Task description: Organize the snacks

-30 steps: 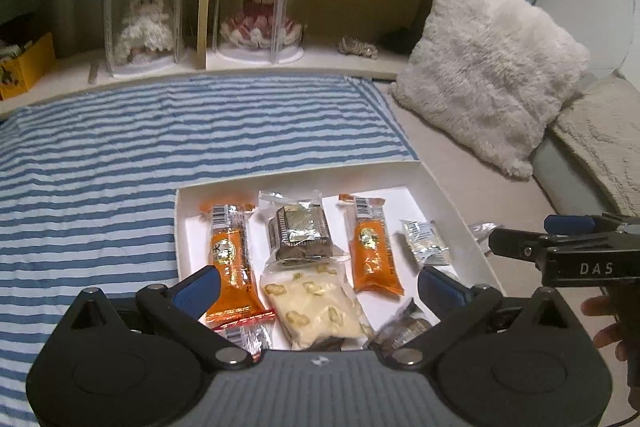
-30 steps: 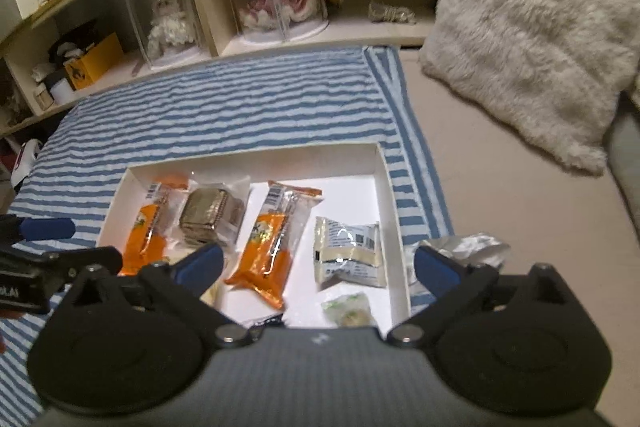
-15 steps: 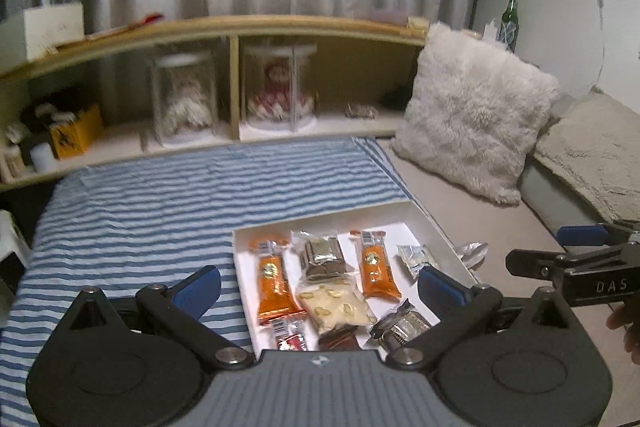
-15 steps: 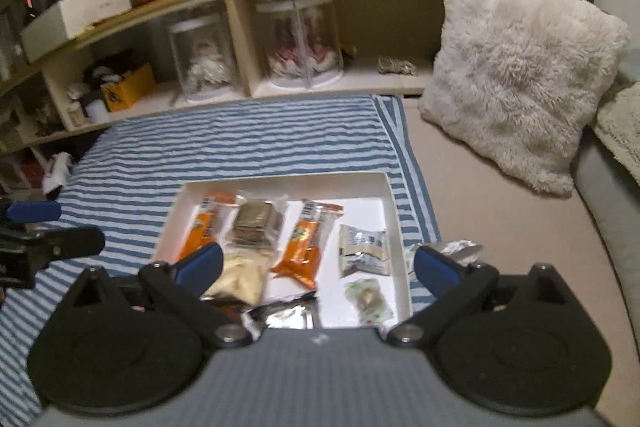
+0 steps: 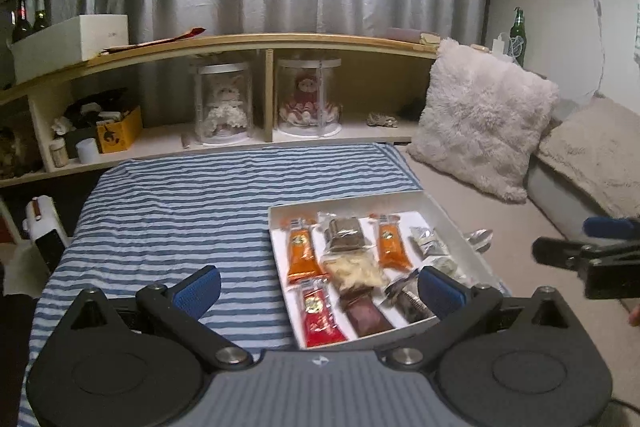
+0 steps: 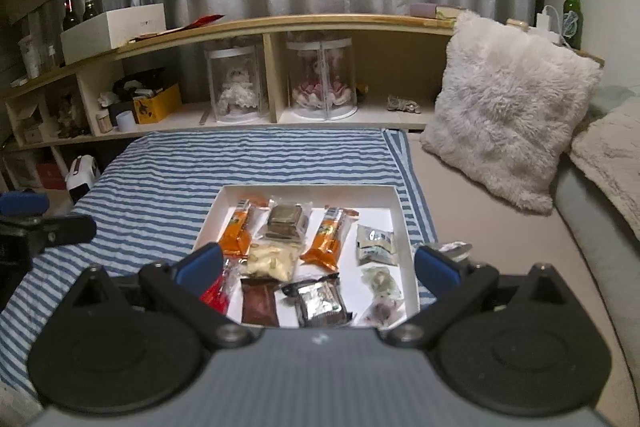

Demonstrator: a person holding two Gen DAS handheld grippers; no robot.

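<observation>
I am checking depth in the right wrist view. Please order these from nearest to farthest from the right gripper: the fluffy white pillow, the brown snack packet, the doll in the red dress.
1. brown snack packet, in the white box, just ahead of the open right gripper.
2. fluffy white pillow, farther back on the right.
3. doll in the red dress, on the shelf behind the bed.
</observation>
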